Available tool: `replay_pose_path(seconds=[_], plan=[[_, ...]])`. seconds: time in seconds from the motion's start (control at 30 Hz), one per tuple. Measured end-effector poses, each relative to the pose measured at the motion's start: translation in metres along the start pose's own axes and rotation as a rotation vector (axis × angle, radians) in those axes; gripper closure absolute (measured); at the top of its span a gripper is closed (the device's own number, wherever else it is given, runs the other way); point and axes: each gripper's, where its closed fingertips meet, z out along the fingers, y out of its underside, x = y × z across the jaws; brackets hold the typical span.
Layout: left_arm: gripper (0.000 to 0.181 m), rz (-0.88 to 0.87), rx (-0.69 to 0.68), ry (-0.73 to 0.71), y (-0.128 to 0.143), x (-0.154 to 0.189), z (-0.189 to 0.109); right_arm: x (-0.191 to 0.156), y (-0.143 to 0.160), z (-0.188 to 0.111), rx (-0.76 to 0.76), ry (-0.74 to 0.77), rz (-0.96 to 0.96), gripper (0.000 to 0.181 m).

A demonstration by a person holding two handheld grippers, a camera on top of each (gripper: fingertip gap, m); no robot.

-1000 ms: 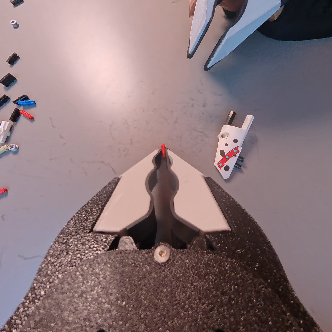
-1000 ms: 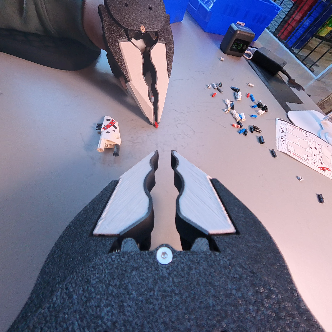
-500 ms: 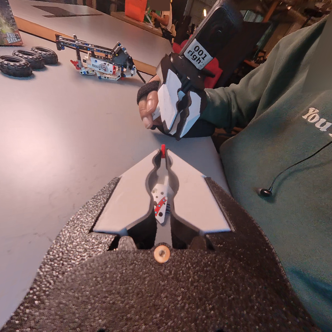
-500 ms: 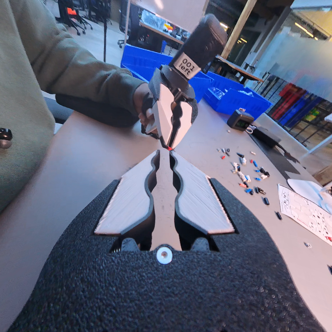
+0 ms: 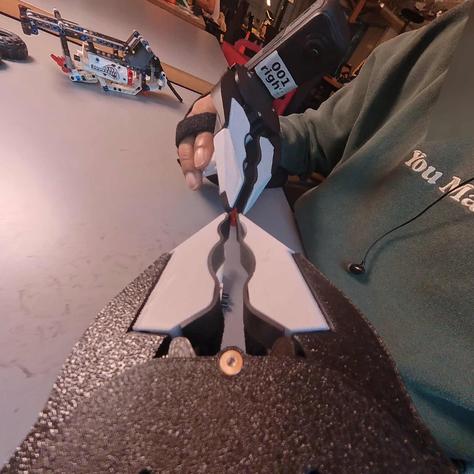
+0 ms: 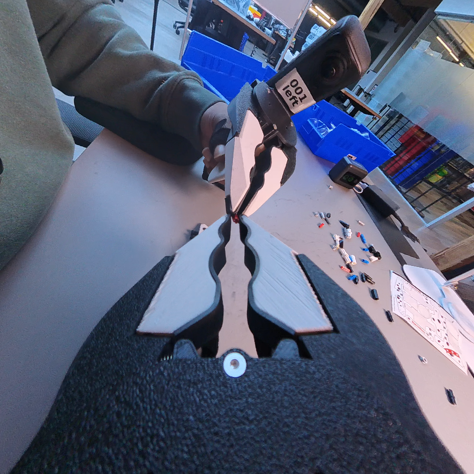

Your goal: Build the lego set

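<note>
Lego pin, a small red plastic peg (image 5: 233, 221), sits pinched between the tips of the left gripper (image 5: 233, 223), lifted above the grey tabletop (image 5: 77, 205). Tip to tip with it, the right gripper (image 6: 235, 222) has its jaws slightly parted around the peg's free end; whether they touch it is unclear. Below lies a white spotted lego panel (image 5: 221, 278). Farther off sit loose small lego pieces (image 6: 351, 254), a printed instruction sheet (image 6: 431, 320) and a partly built lego vehicle frame (image 5: 102, 64).
</note>
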Motion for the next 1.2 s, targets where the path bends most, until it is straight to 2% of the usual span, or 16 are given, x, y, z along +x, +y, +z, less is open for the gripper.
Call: replay_pose_path(seconds=[0.17,0.23,0.3,0.43,0.53,1.07,1.2], plan=[[0.176,-0.005,0.015,0.007,-0.002,0.001,-0.002,0.0,-0.002,-0.002,0.015,-0.013,0.03,0.178],[0.167,-0.012,0.037,0.011,-0.006,0.002,-0.005,0.003,-0.003,-0.004,0.027,-0.002,0.038,0.178],[0.165,-0.016,0.053,0.014,-0.008,0.003,-0.008,0.004,-0.006,-0.006,0.042,0.002,0.044,0.178],[0.167,-0.015,0.049,0.027,-0.007,0.006,-0.005,0.004,-0.01,-0.006,0.059,0.005,0.046,0.178],[0.177,-0.01,0.049,0.035,-0.008,0.008,-0.004,0.001,-0.011,-0.005,0.065,-0.007,0.051,0.178],[0.178,-0.062,0.02,0.072,-0.004,0.011,-0.002,-0.005,-0.01,-0.002,0.04,-0.013,0.017,0.177],[0.177,-0.051,0.021,0.037,-0.004,0.007,-0.003,-0.002,-0.007,-0.002,0.022,-0.009,0.032,0.177]])
